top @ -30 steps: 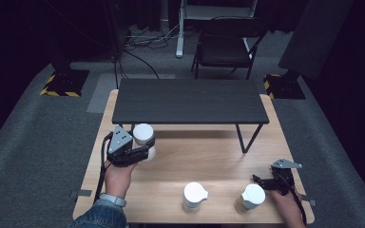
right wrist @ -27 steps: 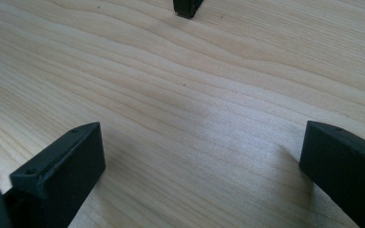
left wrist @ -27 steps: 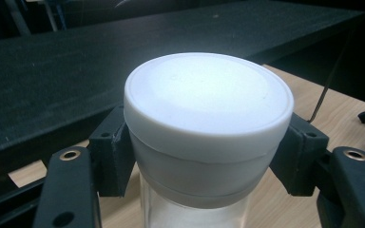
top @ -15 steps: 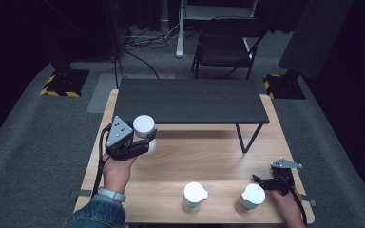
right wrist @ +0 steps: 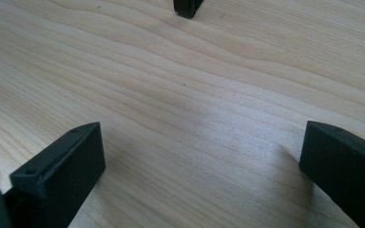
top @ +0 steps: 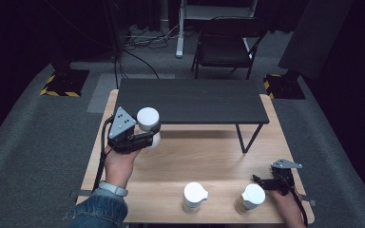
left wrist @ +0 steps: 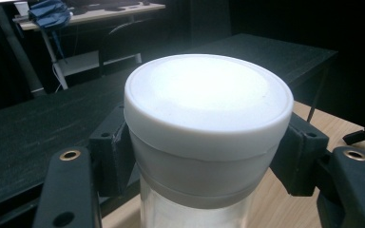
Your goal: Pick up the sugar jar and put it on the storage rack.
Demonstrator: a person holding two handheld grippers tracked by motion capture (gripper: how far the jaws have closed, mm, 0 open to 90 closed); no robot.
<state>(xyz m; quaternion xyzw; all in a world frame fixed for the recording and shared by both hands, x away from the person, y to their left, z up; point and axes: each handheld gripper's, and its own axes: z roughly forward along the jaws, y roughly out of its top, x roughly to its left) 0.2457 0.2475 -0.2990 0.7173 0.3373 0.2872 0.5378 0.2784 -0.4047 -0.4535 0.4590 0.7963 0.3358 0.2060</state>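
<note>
My left gripper point(top: 147, 135) is shut on a clear jar with a white lid point(top: 148, 118), which it holds in the air at the left, near the front edge of the black shelf point(top: 190, 100). In the left gripper view the jar point(left wrist: 208, 114) stands upright between the two jaws, which press on its sides just under the lid. My right gripper point(top: 262, 182) rests low at the table's front right with its jaws wide apart. Nothing but bare wood lies between them at the right gripper point(right wrist: 199, 156).
Two more white-lidded jars stand on the wooden table point(top: 209, 152) near its front edge: one in the middle point(top: 193, 195), one point(top: 251, 197) just left of my right gripper. The low black shelf spans the table's back half on thin legs point(top: 245, 138). A chair point(top: 225, 47) stands behind.
The left hand has lifted the jar off the table and carried it a little up and toward the black shelf. The right gripper has stayed in place.
</note>
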